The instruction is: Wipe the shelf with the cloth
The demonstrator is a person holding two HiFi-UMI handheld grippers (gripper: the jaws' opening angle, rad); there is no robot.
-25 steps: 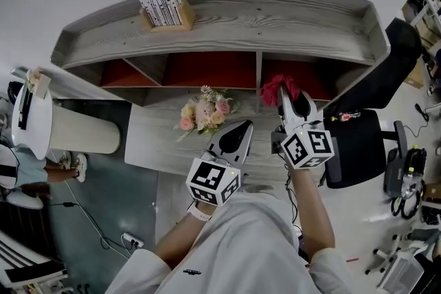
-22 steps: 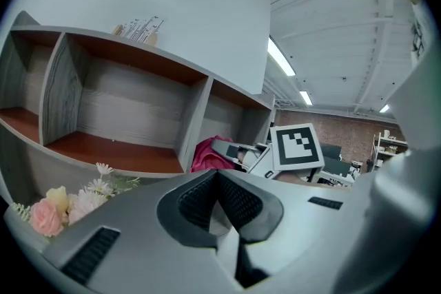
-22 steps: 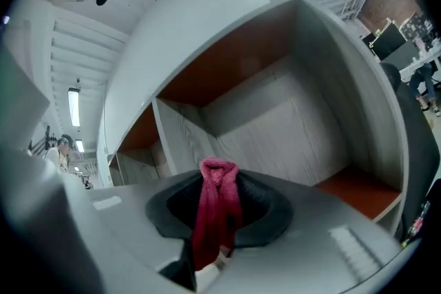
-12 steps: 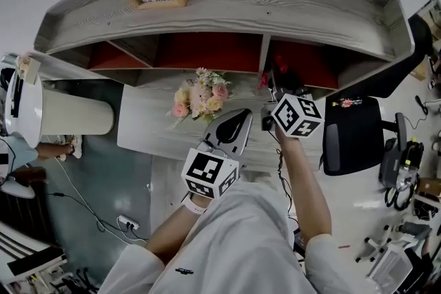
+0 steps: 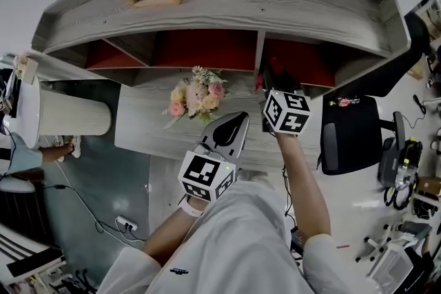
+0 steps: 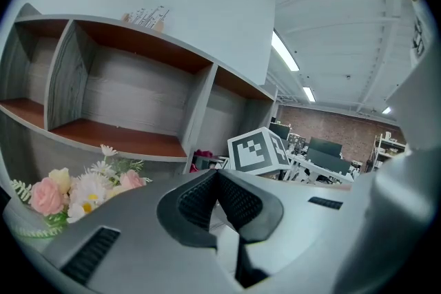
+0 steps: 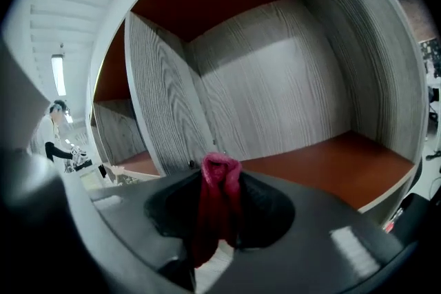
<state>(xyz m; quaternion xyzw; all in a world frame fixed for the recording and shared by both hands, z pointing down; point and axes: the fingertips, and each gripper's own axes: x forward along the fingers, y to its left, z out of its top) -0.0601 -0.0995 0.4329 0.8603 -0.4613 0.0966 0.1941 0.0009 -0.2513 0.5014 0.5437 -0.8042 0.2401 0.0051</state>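
The right gripper (image 5: 278, 85) clamped a red cloth (image 7: 219, 182) inside the right-hand compartment of the shelf (image 5: 289, 0); the left gripper (image 6: 215, 179), jaws closed and empty, hung below centre frame

Your head camera looks steeply down from above the shelf (image 5: 275, 3). It takes in the shelf's grey top and the desk (image 5: 151, 127) in front, with both grippers low in the middle of the picture.

The camera on your left gripper (image 6: 216, 182) sits low over the desk, back from the shelf, and faces forward and up into the open compartments.

The camera on your right gripper (image 7: 220, 182) is close in at the mouth of the right-hand compartment (image 7: 275, 79), facing its back wall.

The head and left gripper views share the bouquet (image 5: 196, 98) and the right gripper's marker cube (image 6: 258, 148). All three views show the cloth (image 7: 219, 203) and the right-hand compartment.
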